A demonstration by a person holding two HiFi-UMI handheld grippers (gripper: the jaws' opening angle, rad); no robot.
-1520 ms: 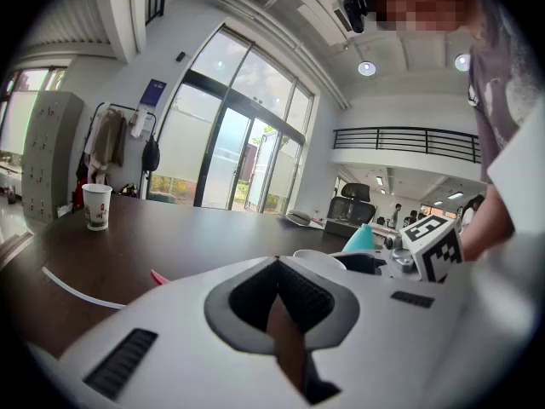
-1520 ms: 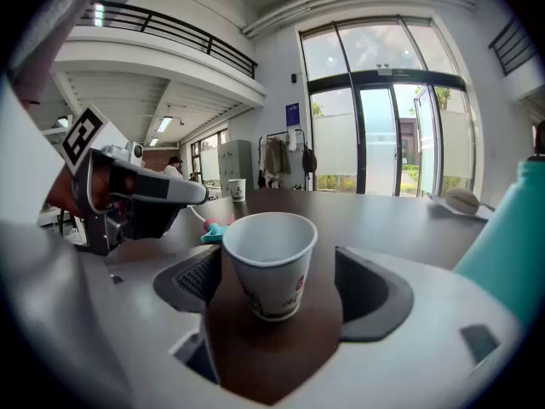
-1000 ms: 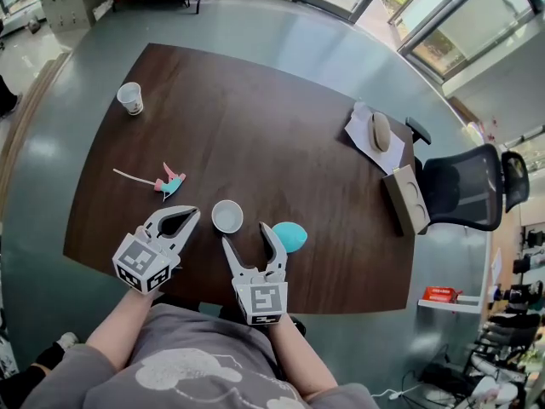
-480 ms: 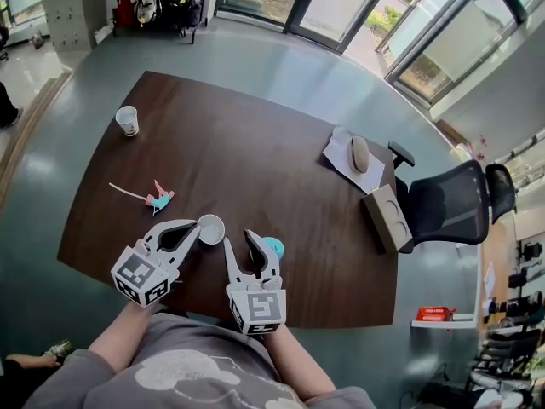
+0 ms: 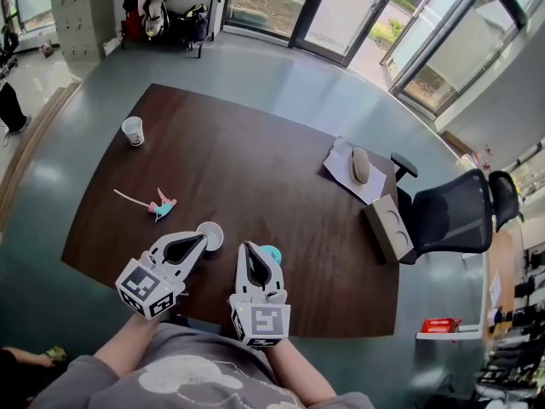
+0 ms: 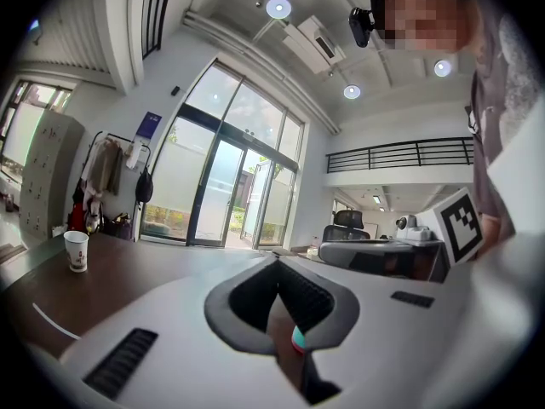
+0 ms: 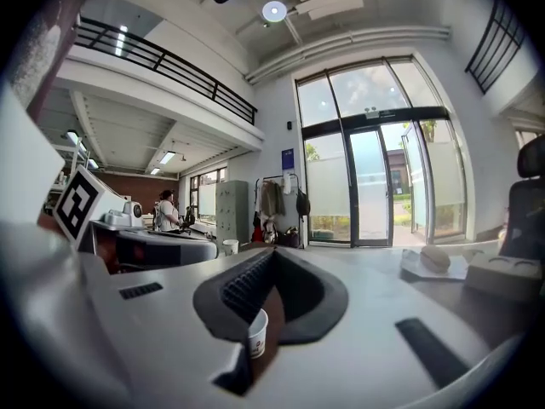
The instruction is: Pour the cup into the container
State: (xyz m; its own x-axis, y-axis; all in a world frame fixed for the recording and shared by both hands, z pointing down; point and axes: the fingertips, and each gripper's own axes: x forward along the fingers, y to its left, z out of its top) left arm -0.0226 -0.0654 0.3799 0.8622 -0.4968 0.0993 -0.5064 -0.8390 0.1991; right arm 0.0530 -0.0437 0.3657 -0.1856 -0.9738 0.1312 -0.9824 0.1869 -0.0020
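white paper cup (image 5: 209, 235) upright near the table's (image 5: 281, 186) front edge, rounded turquoise container (image 5: 272, 251) near its right

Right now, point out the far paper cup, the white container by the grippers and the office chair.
far paper cup (image 5: 134, 134), head view, side wall
white container (image 5: 212, 233), head view, bare inside
office chair (image 5: 450, 216), head view, mesh backrest

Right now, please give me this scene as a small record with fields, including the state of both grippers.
table: dark wood
left gripper: shut, empty
right gripper: jaws just closed, nothing between them
near cup: white, upright, beside the left gripper's tip
teal object: beside the right gripper
far cup: paper, upright, far left corner
pouring: not started
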